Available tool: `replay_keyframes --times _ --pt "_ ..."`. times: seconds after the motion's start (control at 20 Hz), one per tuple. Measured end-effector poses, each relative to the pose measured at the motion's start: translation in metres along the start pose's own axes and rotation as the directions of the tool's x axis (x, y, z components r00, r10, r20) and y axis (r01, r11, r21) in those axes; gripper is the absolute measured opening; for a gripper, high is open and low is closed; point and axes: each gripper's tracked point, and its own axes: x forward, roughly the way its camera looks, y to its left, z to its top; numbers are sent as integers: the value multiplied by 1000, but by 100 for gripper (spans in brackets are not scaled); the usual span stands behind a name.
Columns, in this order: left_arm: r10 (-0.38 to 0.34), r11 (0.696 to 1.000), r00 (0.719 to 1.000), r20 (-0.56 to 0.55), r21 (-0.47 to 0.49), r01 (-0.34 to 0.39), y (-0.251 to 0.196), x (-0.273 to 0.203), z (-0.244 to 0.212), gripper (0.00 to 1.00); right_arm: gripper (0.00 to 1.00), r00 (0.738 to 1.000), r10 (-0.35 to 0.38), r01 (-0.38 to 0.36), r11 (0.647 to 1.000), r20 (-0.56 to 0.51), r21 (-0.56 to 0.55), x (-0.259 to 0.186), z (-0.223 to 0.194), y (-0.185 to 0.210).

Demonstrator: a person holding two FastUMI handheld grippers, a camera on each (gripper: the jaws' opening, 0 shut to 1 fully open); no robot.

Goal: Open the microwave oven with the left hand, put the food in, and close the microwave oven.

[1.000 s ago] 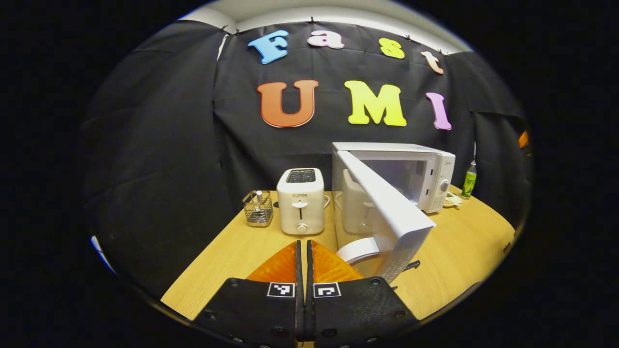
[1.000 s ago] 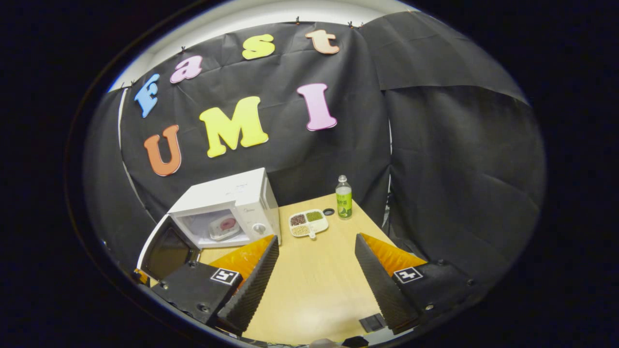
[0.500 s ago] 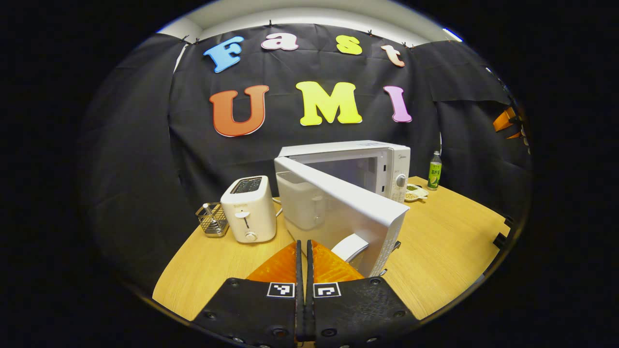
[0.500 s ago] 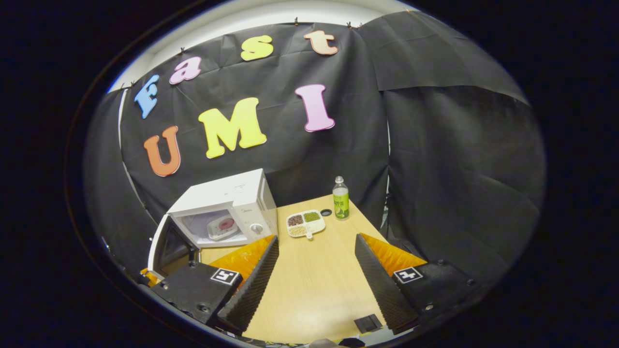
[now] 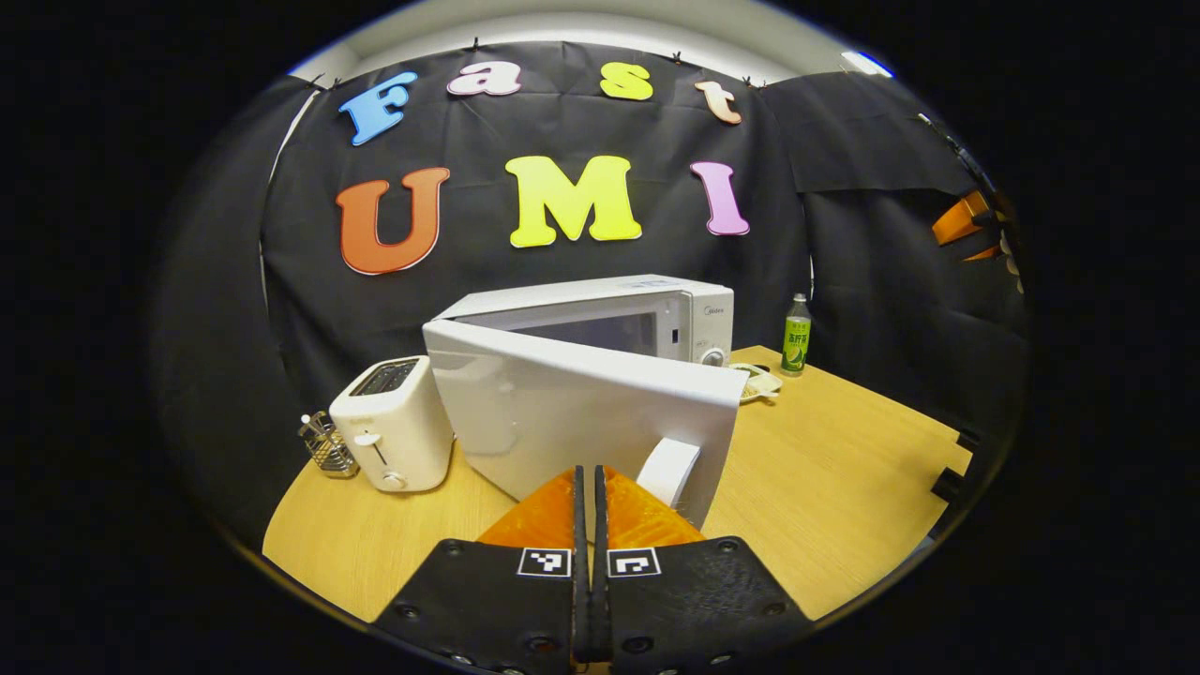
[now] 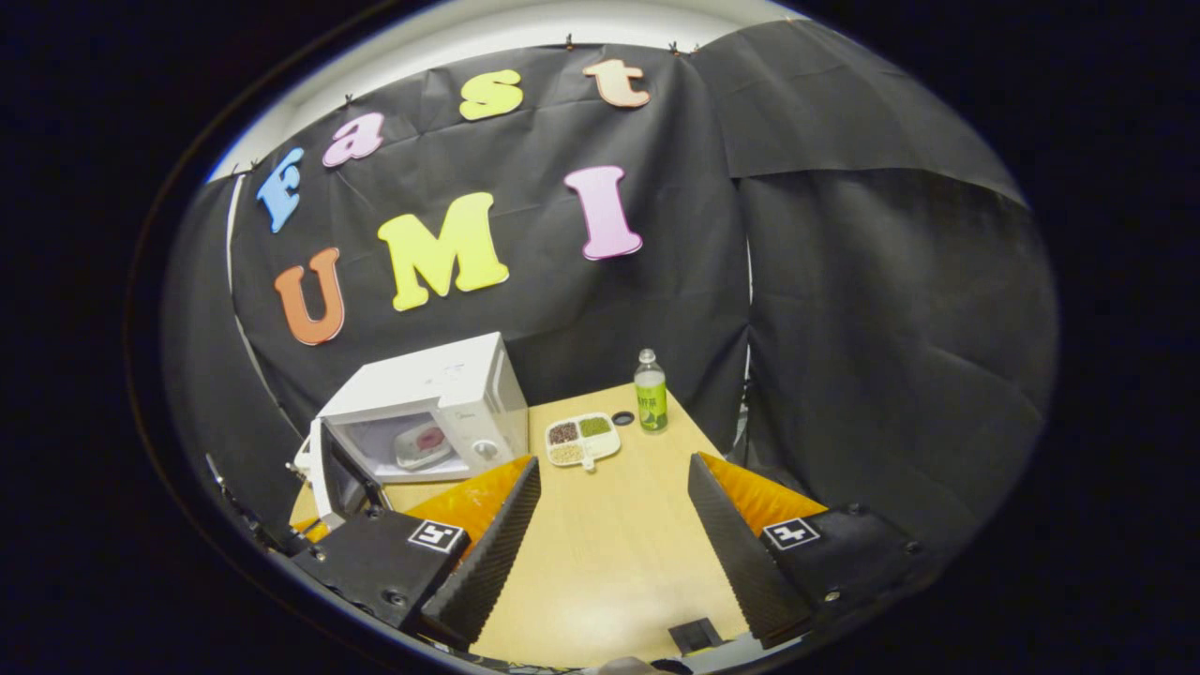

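Microwave door [image 5: 581,412] stands half-open at table centre, plate of food [image 6: 424,442] inside the cavity. Left gripper [image 5: 586,497], fingers together, is near the door handle [image 5: 669,472]; contact unclear. Door looks stiff, light, hinged: push at its free edge. Right gripper [image 6: 614,506] fingers apart, empty.

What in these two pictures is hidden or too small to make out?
- Left gripper view: the half-shut white microwave door hides the oven's inside.
- Right gripper view: the pink-topped food dish inside is too small to identify.
- Right gripper view: the divided white snack tray holds brown, green and beige bits, too small to name.
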Motion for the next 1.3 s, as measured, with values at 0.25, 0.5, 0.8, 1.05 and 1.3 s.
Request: replay_keyframes --times 0.25,0.5,0.8,1.05,1.3 --pt "-23 999 1000 1 24 23 -28 40 14 0 92 1000 -5 5 1000 -13 1 11 8 -20" --pt "-32 999 999 9 32 31 -54 86 28 0 100 1000 2 -2 1000 6 -2 23 29 -31" --pt "-19 999 1000 19 36 19 -74 145 45 0 100 1000 25 -25 1000 -2 -10 35 33 -36" --pt "4 999 1000 18 47 -5 -76 192 53 0 100 999 24 -25 999 -23 -26 42 36 -50" --pt "32 999 999 28 11 -33 -79 225 63 0 100 999 16 -18 999 -42 -46 48 40 -65"
